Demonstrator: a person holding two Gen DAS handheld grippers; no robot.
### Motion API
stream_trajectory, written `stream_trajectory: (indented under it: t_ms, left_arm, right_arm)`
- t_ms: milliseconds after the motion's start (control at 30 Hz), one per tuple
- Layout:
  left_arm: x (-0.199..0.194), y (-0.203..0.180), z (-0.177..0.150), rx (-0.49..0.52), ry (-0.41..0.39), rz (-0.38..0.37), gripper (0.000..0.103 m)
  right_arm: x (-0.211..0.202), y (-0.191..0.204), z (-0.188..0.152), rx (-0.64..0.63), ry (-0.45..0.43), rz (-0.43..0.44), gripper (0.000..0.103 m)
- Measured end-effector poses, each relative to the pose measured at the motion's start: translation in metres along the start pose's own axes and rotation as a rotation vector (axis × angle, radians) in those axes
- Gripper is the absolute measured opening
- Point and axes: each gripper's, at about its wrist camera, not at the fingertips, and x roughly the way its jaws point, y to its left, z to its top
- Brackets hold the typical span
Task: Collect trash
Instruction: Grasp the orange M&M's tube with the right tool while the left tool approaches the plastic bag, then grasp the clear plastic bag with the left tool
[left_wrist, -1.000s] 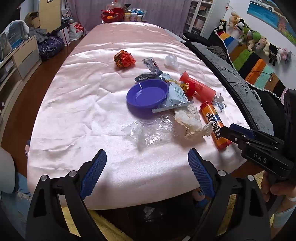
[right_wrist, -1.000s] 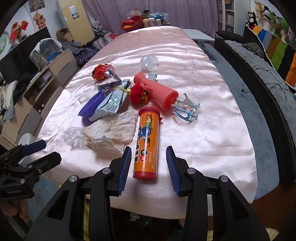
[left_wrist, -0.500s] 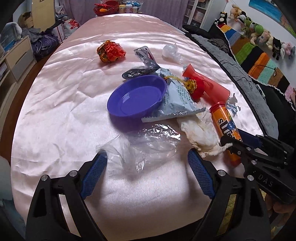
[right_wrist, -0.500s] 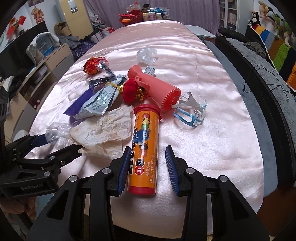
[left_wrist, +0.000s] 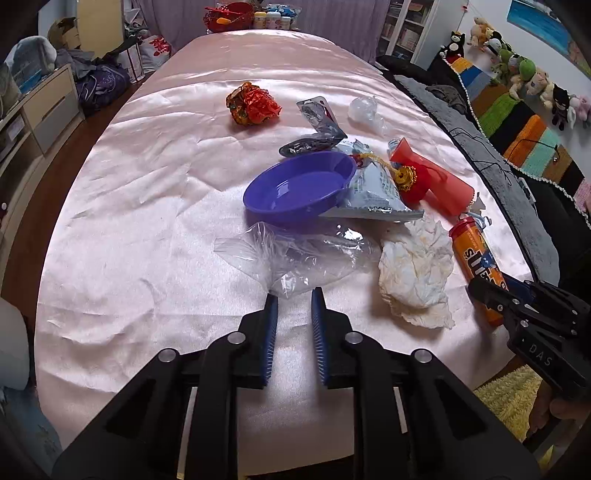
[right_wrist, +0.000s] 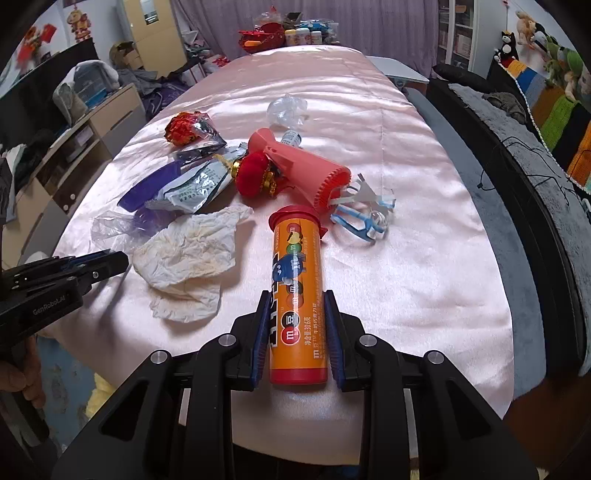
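Trash lies on a pink satin tablecloth (left_wrist: 147, 192). My left gripper (left_wrist: 293, 295) has its fingers narrowed around the near corner of a clear plastic bag (left_wrist: 291, 254); a gap still shows between them. My right gripper (right_wrist: 297, 299) is shut on an orange M&M's tube (right_wrist: 297, 273), which lies on the cloth; it also shows in the left wrist view (left_wrist: 476, 258). A crumpled white tissue (left_wrist: 417, 273) lies between bag and tube. A purple plate (left_wrist: 299, 184), a silver foil packet (left_wrist: 373, 195), a red foil wad (left_wrist: 253, 103) and a crumpled clear wrapper (left_wrist: 364, 109) lie beyond.
A pink plastic cylinder (right_wrist: 299, 170) with a red tasselled ornament (right_wrist: 255, 173) lies mid-table. Blue-and-white plastic bits (right_wrist: 362, 214) lie beside the tube's cap. A dark sofa (right_wrist: 517, 155) runs along the right. Drawers (left_wrist: 40, 107) stand at the left. Bottles and a red basket (left_wrist: 229, 16) stand at the far end.
The left gripper has moved forward and narrowed from wide open around the plastic bag's corner. The right gripper has advanced along the orange tube and shut on it.
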Motion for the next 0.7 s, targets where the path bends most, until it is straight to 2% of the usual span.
stream_trajectory:
  t_ms: [67, 100, 133, 200, 367, 433, 567, 700]
  left_arm:
    - [-0.002, 0.001, -0.003, -0.002, 0.000, -0.007, 0.017]
    - [-0.004, 0.001, -0.003, -0.003, -0.004, -0.005, 0.023]
    - [-0.005, 0.001, -0.003, -0.002, -0.007, 0.002, 0.046]
    - [-0.008, -0.001, -0.001, 0.012, -0.034, 0.025, 0.064]
    - [0.000, -0.001, 0.012, 0.003, -0.032, 0.007, 0.064]
    - [0.008, -0.006, 0.018, 0.012, -0.025, 0.012, 0.072]
    - [0.017, -0.013, 0.026, 0.015, -0.020, 0.002, 0.076]
    - [0.022, -0.018, 0.033, 0.014, -0.020, 0.014, 0.088]
  right_arm:
    - [-0.003, -0.002, -0.005, 0.007, 0.004, 0.005, 0.029]
    - [-0.005, -0.003, -0.007, 0.010, 0.006, 0.006, 0.029]
    - [-0.006, -0.004, -0.008, 0.012, 0.007, 0.004, 0.029]
    - [-0.009, -0.006, -0.011, 0.017, 0.008, 0.000, 0.029]
    - [-0.012, -0.010, -0.014, 0.030, 0.009, -0.002, 0.029]
    - [-0.012, -0.011, -0.013, 0.037, 0.009, 0.003, 0.029]
    - [-0.009, -0.016, -0.010, 0.044, 0.010, -0.001, 0.029]
    - [-0.007, -0.014, -0.008, 0.034, 0.008, -0.005, 0.029]
